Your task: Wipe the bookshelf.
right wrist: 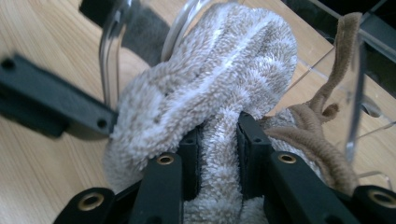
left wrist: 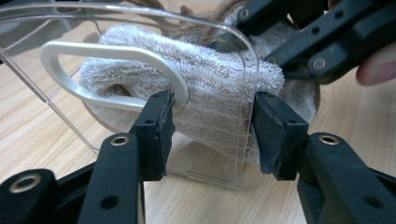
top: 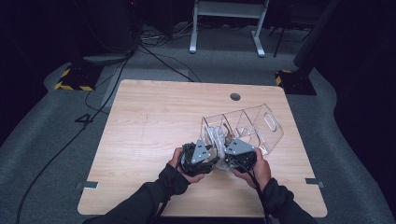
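Right gripper (right wrist: pixel 218 135) pinches fluffy towel (right wrist: pixel 210 84) at clear organizer (top: pixel 261 135); left gripper (left wrist: pixel 210 130) spread around organizer's end wall, seemingly not pressing it.

Your clear plastic divided organizer (top: pixel 254 122) lies on the light wooden table (top: pixel 149 130), right of centre. Its near end compartment holds the fluffy beige towel (left wrist: pixel 210 84). Your left gripper (top: pixel 201 157) sits just left of that end, your right gripper (top: pixel 237 154) just beside it, both before the organizer.

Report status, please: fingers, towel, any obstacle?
Right gripper shut on towel. Left gripper open, astride clear organizer end wall. Wall blocks towel.
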The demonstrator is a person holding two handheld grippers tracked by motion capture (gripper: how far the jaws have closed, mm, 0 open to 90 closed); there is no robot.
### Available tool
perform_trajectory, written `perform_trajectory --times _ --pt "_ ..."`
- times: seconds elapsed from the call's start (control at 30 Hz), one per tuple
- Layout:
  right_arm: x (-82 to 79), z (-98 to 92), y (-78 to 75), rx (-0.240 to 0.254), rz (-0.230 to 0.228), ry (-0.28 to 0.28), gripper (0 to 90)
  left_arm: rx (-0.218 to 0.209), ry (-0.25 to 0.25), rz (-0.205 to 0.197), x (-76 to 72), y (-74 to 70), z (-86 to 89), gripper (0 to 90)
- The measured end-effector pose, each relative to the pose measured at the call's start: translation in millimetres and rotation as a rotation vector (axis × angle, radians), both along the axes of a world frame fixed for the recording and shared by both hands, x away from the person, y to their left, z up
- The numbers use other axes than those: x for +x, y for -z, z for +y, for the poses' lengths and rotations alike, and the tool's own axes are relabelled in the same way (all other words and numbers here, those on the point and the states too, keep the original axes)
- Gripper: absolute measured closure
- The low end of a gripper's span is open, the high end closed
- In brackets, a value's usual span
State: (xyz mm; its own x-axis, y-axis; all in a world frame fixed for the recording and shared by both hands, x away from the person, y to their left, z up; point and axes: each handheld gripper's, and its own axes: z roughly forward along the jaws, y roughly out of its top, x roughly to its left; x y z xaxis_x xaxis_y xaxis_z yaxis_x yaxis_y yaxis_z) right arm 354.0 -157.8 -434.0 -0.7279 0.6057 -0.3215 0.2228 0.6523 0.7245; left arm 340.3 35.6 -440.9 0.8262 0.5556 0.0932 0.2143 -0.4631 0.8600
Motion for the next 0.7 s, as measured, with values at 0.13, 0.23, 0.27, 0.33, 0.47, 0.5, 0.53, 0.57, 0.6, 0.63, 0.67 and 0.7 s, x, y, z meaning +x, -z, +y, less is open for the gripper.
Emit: perform_trajectory --times 0.13,0.23,0.27,0.33,0.47,0.5,0.53,0.57,0.6,0.63,0.67,0.7 --pt "-4.4 -3.2 6.1 -0.002 -0.017 -0.004 74.1 -0.002 0.038 0.011 0.3 0.1 1.7 49.3" --pt "-6.7 -4.5 12.3 -0.010 -0.022 -0.009 74.1 -0.001 0.074 0.018 -1.4 -0.7 4.1 43.7" --pt "-7.8 -4.4 17.6 -0.017 -0.011 -0.010 74.1 -0.001 0.076 0.015 -2.1 -0.9 4.7 41.5" --pt "-6.9 -4.7 25.9 -0.025 0.018 -0.012 74.1 -0.023 0.096 0.019 -2.7 -1.6 6.4 40.0" --pt "-5.2 -3.6 38.8 -0.053 0.043 -0.016 74.1 -0.030 0.085 0.013 -1.8 -3.6 6.0 38.7" --pt "-5.2 -3.4 37.5 -0.050 0.045 -0.011 74.1 -0.031 0.077 0.011 -1.5 -3.8 5.1 38.4" --pt "-5.1 -3.7 35.6 -0.045 0.042 -0.008 74.1 -0.027 0.058 0.006 -1.5 -4.1 3.3 38.4" --pt "-5.7 -3.8 33.0 -0.038 0.033 -0.004 74.1 -0.021 0.051 0.000 -1.9 -4.4 1.7 38.4" --pt "-6.0 -4.0 30.6 -0.033 0.025 -0.002 74.1 -0.019 0.050 -0.006 -2.4 -4.7 0.6 38.5" --pt "-6.0 -4.4 28.4 -0.027 0.013 0.003 74.1 -0.021 0.050 -0.014 -3.2 -5.2 -0.4 38.5" --pt "-6.4 -4.7 25.1 -0.014 0.007 0.006 74.2 -0.024 0.045 -0.018 -4.0 -5.9 -1.0 38.4" --pt "-6.6 -5.2 21.1 -0.005 0.000 0.008 74.1 -0.028 0.044 -0.019 -4.4 -6.6 -0.9 38.4"
